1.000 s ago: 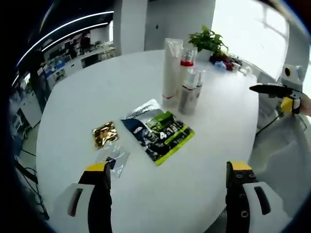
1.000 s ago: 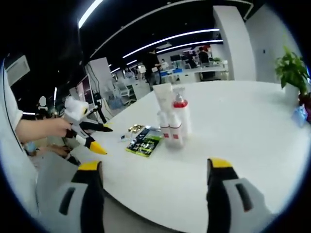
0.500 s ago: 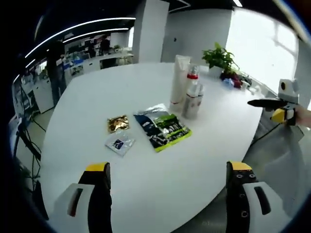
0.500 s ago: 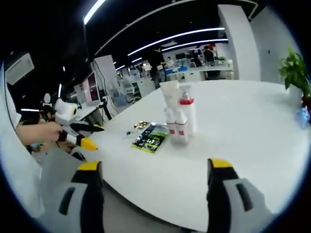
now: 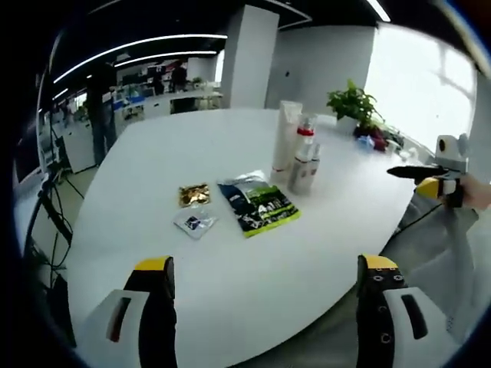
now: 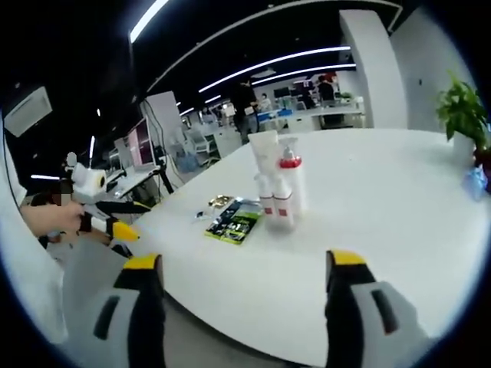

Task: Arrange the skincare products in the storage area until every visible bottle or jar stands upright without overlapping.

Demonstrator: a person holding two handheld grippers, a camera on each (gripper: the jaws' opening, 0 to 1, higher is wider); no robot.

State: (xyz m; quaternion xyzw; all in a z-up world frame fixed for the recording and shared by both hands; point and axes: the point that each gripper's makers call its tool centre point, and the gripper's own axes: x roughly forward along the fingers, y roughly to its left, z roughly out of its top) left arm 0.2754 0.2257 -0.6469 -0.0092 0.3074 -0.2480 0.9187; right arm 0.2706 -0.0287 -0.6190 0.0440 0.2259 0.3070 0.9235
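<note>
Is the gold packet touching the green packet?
Apart. In the left gripper view, bare white table shows between the gold packet and the green packet.

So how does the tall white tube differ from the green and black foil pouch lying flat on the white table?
The tall white tube stands upright in the cluster of bottles; the green and black foil pouch lies flat, apart from that cluster. The tube is plain white and narrow; the pouch is broad, with dark printing and a bright green panel. The tube is a rigid-looking container; the pouch is a thin sachet. Both rest on the white table, away from either gripper.
</note>
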